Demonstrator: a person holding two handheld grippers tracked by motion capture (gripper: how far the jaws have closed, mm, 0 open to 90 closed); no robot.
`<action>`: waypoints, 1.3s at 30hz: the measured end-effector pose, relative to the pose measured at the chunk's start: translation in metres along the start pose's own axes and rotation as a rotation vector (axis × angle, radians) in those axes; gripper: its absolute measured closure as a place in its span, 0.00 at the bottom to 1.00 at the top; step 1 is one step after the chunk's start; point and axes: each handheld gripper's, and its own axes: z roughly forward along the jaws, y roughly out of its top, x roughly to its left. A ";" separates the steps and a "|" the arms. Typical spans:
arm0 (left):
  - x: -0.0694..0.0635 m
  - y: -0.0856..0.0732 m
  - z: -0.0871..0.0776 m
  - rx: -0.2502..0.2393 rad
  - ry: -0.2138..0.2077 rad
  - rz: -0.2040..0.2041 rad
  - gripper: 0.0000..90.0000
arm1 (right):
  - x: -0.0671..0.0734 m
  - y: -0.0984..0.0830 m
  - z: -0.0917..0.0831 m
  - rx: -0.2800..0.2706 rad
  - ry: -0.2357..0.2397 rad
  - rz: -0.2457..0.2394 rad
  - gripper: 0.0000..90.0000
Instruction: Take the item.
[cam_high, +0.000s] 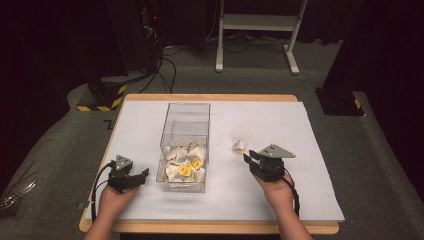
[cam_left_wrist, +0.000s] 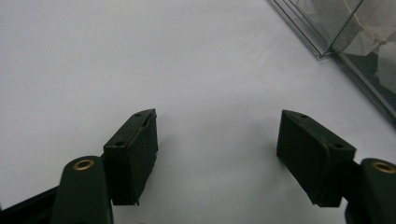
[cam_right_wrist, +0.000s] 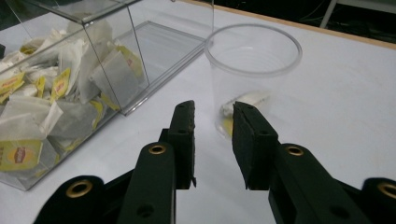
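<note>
Tea bags lie in the box, cup to its right.

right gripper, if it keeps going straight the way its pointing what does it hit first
Most likely the clear plastic cup, which stands right ahead of the right gripper with a tea bag in it. The gap between them is hard to judge.

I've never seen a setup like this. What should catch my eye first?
A clear box in the table's middle, its near compartment heaped with yellow-tagged tea bags. To its right stands a clear plastic cup with one tea bag in it. A hand-held black claw rests on each side, left claw and right claw.
</note>
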 end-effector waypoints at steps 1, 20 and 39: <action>0.000 0.000 0.000 0.000 0.001 0.003 0.33 | 0.000 -0.003 -0.001 0.001 -0.005 -0.003 0.76; -0.003 -0.001 -0.001 -0.006 0.012 0.014 0.36 | -0.018 -0.049 -0.026 0.030 -0.072 0.060 0.63; -0.018 -0.002 -0.018 -0.052 -0.028 0.055 0.36 | -0.027 -0.066 -0.027 0.038 -0.101 0.072 0.59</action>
